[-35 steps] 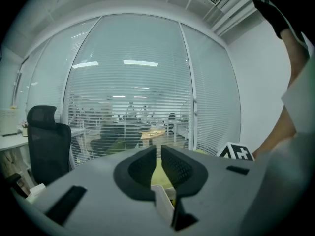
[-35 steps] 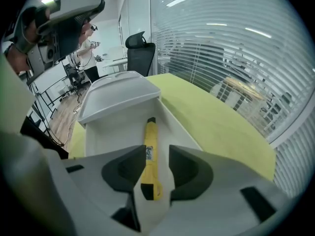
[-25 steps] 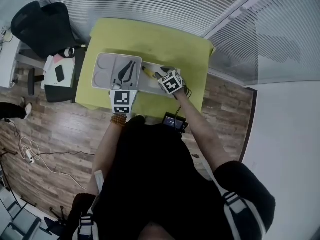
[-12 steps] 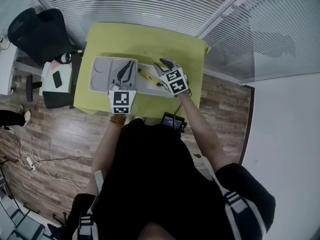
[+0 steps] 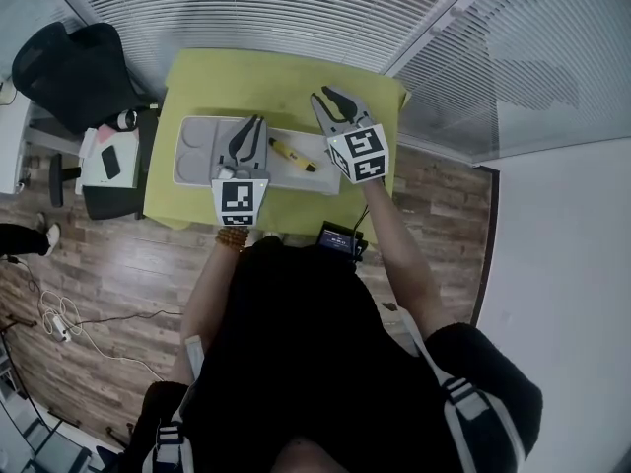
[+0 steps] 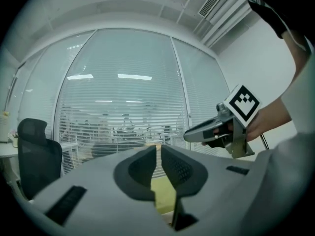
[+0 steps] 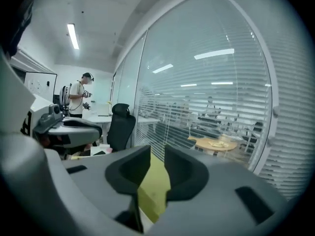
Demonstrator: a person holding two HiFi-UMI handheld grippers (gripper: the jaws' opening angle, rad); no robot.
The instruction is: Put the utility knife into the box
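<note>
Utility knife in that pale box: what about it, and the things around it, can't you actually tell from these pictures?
- Utility knife: head view only, too small to tell if the blade is out; both gripper views look past it at the blinds.
- Box: head view, its middle hidden under the left gripper.
- Dark flat thing beside the table: head view, too small to name.
</note>
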